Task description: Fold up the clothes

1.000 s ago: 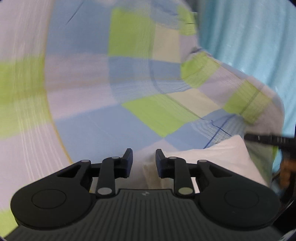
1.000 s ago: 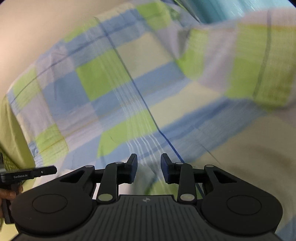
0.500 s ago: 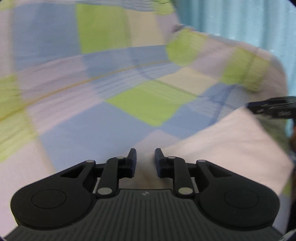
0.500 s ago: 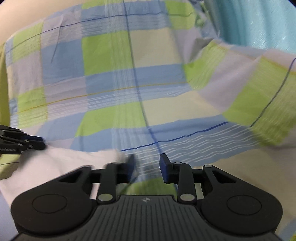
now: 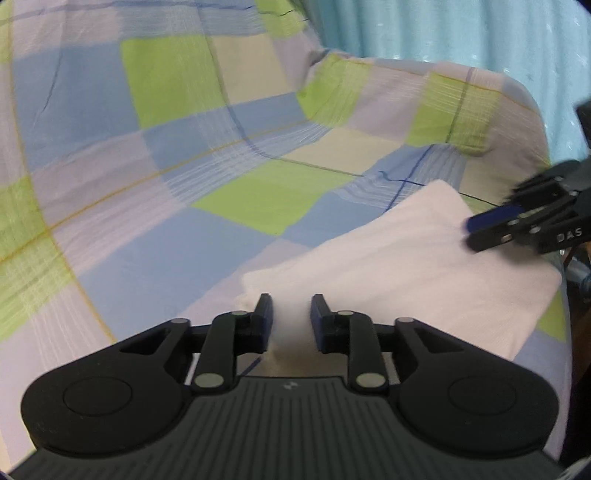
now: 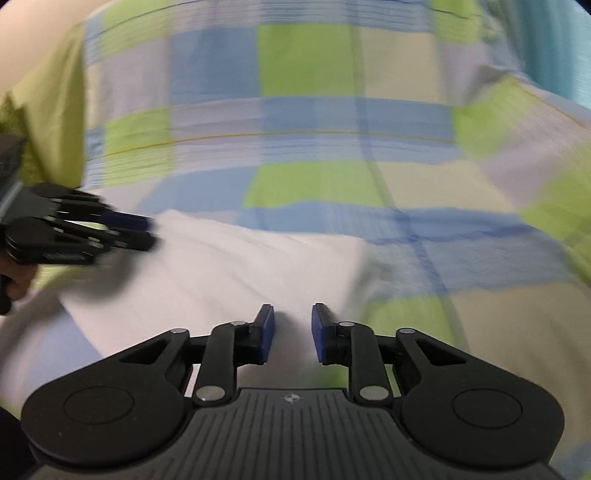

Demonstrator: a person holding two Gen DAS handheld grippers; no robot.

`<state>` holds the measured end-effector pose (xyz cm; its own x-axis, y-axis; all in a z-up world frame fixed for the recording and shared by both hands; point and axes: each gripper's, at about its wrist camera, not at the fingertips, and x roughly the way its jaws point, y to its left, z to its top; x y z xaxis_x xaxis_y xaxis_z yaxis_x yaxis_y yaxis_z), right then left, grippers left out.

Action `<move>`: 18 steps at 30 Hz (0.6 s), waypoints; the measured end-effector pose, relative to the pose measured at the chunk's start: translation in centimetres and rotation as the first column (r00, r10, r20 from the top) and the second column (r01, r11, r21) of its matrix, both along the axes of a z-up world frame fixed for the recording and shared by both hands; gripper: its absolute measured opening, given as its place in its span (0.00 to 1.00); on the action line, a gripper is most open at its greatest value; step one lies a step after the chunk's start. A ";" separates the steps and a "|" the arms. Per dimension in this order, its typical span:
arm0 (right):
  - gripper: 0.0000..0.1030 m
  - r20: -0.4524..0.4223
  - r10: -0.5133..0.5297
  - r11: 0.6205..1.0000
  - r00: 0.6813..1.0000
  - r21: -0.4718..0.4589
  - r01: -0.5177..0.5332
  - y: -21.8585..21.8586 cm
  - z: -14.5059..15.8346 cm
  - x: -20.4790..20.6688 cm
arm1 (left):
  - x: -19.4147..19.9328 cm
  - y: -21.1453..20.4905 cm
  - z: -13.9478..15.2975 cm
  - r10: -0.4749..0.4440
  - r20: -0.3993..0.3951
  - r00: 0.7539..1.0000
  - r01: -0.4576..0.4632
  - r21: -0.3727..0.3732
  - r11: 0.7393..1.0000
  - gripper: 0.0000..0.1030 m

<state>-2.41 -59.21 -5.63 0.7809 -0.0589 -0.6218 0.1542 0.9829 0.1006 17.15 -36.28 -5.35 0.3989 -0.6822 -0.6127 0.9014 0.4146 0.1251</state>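
A white folded cloth [image 5: 406,266] lies on the checked bedsheet [image 5: 155,158]. My left gripper [image 5: 291,314] is at the cloth's near corner, and its narrow-set fingers are shut on a bunch of white fabric. The right gripper [image 5: 471,230] comes in from the right, with its tips at the cloth's far right edge. In the right wrist view the white cloth [image 6: 229,269] spreads ahead, and my right gripper [image 6: 293,325] pinches its near edge. My left gripper [image 6: 149,230] reaches the cloth's left edge there, its fingers close together. A hand [image 6: 14,280] holds it.
The blue, green and cream checked bedsheet [image 6: 314,122] covers all the surface around the cloth and rises into folds at the back. A turquoise curtain [image 5: 461,33] hangs behind the bed at the upper right. The bed's edge drops off at the right [image 5: 565,332].
Both grippers have swung down towards the bed. The white cloth has come from the edge of view to spread flat ahead, and the two grippers now show close together.
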 end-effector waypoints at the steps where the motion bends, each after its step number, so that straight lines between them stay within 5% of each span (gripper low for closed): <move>1: 0.29 -0.001 -0.046 0.999 0.999 0.001 0.046 -0.5 0.0 -0.9 | -0.2 0.5 0.3 0.015 0.017 1.000 -0.015 0.008 1.000 0.23; 4: 0.29 0.072 -0.088 0.996 0.994 0.000 0.088 -0.4 0.8 -3.2 | -0.9 2.0 1.5 0.057 0.066 0.996 -0.057 0.011 0.998 0.12; 8: 0.29 0.138 0.070 0.998 0.988 -0.015 -0.068 4.2 1.0 -4.5 | -4.3 2.4 2.5 -0.006 0.073 0.997 0.009 -0.041 0.999 0.13; 11: 0.25 0.081 0.188 0.981 0.979 -0.073 -0.182 7.8 -0.3 -3.9 | -6.6 1.9 0.9 -0.081 0.089 0.993 0.080 0.013 0.997 0.14; 13: 0.24 0.054 0.176 0.983 0.983 -0.058 -0.173 7.8 -1.0 -4.1 | -7.0 2.0 -0.6 -0.087 0.088 0.992 0.079 0.088 0.993 0.14; 18: 0.23 0.044 0.098 0.995 0.994 -0.002 -0.098 5.5 -1.3 -5.3 | -6.7 3.7 -0.8 -0.055 0.072 0.996 0.049 0.083 0.995 0.14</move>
<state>-7.71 -53.71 -6.94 0.8095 0.0200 -0.5868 0.0521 0.9930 0.1058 10.45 -32.55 -6.20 0.4103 -0.6529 -0.6367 0.9085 0.3529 0.2237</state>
